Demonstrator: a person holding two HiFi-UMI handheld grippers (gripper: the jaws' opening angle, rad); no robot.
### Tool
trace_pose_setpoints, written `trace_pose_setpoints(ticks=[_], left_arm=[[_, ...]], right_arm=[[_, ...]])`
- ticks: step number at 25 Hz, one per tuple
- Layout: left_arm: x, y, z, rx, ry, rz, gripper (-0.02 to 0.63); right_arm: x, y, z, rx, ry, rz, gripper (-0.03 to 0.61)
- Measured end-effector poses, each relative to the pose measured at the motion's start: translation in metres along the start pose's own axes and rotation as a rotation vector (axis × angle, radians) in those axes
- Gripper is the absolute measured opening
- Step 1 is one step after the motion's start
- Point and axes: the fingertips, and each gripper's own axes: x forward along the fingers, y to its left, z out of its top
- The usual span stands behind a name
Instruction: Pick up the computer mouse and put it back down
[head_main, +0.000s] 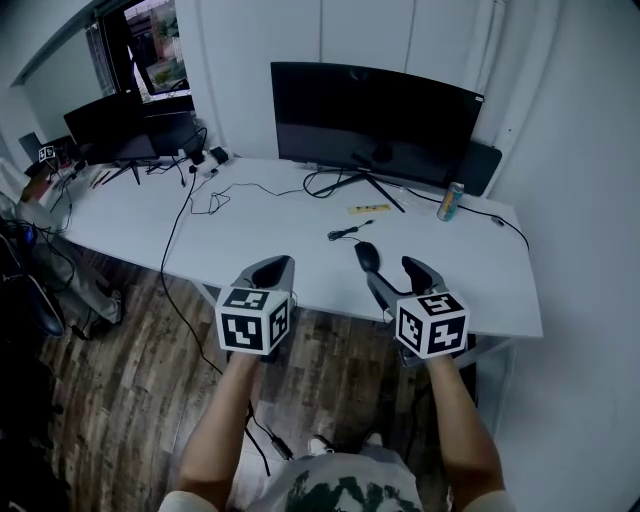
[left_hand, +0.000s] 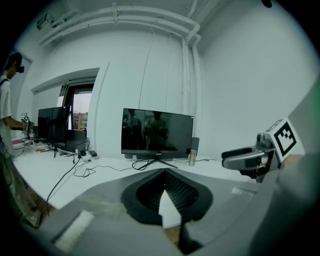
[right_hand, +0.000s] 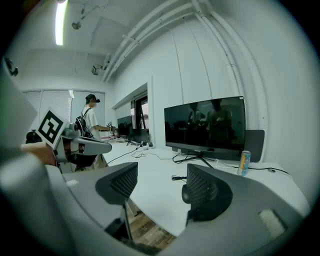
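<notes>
Black mouse (head_main: 367, 256), white desk (head_main: 270, 225), black monitor (head_main: 375, 115), orange-and-teal can (head_main: 451, 201).

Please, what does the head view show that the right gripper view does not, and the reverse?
Only the head view: the person's forearms, the marker cube of the right gripper, and the yellow strip on the white desk. Only the right gripper view: a person standing by the far desk, the ceiling light, and pipes along the wall. Both: that desk, the large monitor, the can, the mouse, and the left gripper.
</notes>
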Motion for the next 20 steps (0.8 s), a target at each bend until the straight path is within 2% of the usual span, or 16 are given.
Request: trace_pose_setpoints(ticks=[10, 20], left_arm=[[0.025, -0.006, -0.001, 0.014, 0.011, -0.024, 0.005], [0.078, 0.013, 0.016, 0.023, 0.011, 0.014, 0.005]], right_arm=[[0.01, -0.02, -0.005, 0.019, 0.002, -0.026, 0.311], [0.062, -0.056, 0.002, 0.047, 0.012, 0.012, 0.33]])
